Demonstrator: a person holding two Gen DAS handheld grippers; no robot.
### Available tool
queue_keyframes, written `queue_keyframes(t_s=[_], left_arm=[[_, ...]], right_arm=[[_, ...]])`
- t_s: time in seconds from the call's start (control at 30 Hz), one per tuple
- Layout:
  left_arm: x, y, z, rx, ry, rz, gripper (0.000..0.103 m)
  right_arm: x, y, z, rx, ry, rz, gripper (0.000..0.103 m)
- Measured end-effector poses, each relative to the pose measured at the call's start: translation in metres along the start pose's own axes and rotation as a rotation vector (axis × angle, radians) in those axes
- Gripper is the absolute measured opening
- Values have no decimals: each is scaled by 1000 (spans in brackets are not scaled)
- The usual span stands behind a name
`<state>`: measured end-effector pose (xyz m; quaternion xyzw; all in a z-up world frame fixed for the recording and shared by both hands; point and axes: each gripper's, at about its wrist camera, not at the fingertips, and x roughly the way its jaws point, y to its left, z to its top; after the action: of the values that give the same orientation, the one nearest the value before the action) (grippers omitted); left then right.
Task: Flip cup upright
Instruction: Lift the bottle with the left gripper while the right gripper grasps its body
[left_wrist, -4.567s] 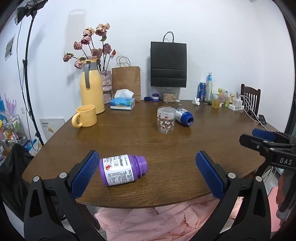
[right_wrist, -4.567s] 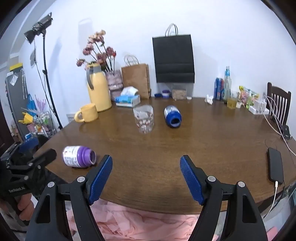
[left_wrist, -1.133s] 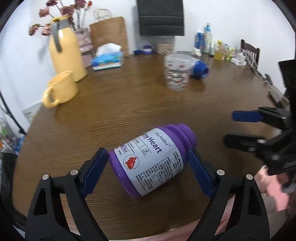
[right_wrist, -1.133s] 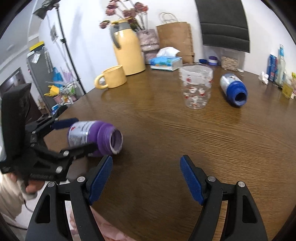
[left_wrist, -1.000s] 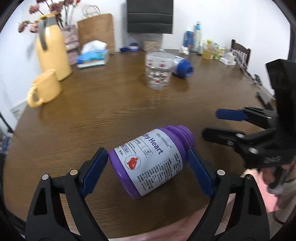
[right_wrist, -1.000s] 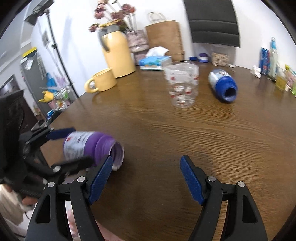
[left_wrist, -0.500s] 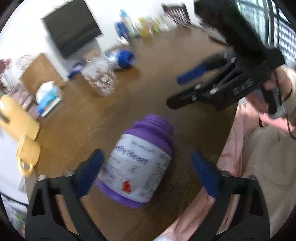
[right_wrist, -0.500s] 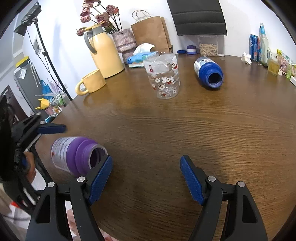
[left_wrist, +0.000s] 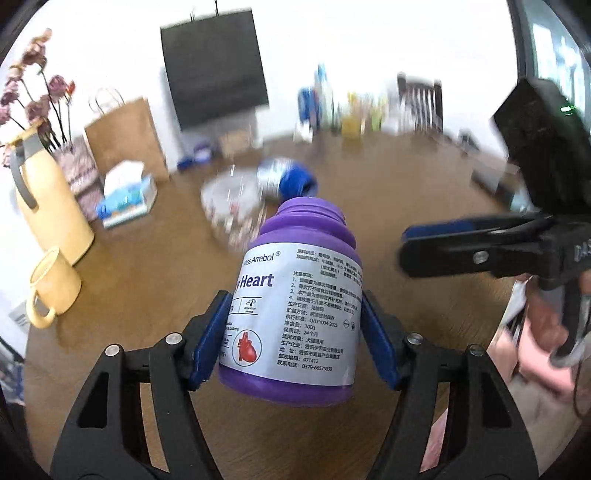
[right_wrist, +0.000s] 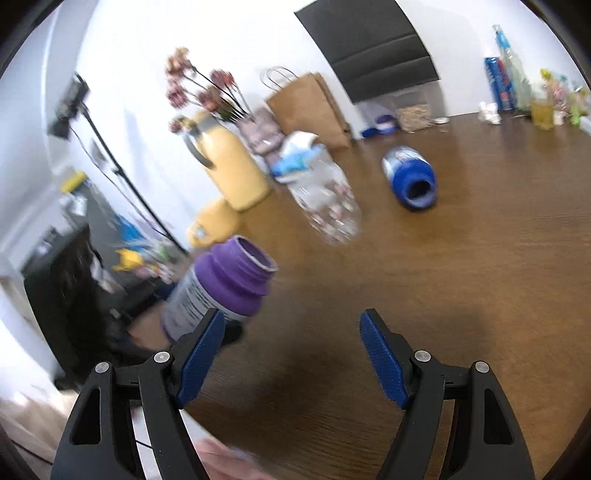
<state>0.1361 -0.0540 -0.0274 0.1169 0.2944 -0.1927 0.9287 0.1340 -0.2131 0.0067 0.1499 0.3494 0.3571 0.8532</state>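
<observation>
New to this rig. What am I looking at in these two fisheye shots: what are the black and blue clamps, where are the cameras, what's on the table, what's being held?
No robot arm here: a person holds a two-finger clamp gripper in each hand, and each gripper has a fisheye camera looking forward along its fingers.

In the left wrist view, the left gripper is shut on the purple bottle, which is lifted, neck up and open, no cap. The black clamp at the right of that view is the right gripper, seen from the side.

In the right wrist view, the right gripper is open and holds nothing.

On the brown wooden table: a clear patterned cup, a blue bottle lying on its side, a yellow mug, a yellow thermos, a tissue box and paper bags at the back. Both views are motion-blurred.
</observation>
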Motion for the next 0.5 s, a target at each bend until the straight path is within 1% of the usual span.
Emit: queue_keyframes(t_s=[0.07,0.1,0.17,0.23,0.33,0.37,0.4,0.43,0.5], left_arm=[[-5,-8,7,-4,-53,-4,65],[-7,-10,10,-10,-75,-4,64],[-9,-11,14,-25,-106,-12,64],[-12,-11,15,-36,-126,-24,63],[-15,-6,14,-68,-163,5,62],[-16,-5,13,-80,-165,8,62],[-15,-2,11,-99,-160,15,61],[-15,2,10,-112,-157,19,61],[-17,10,6,-143,-165,16,61]], right_arm=[[2,5,9,-2,6,33,80],[3,8,15,4,4,74,80],[7,13,24,12,14,119,80],[10,19,30,12,16,140,80],[19,28,36,3,19,161,80],[20,30,38,1,21,164,78],[25,31,41,-2,25,151,69],[28,30,42,8,35,158,65],[39,24,45,61,68,206,64]])
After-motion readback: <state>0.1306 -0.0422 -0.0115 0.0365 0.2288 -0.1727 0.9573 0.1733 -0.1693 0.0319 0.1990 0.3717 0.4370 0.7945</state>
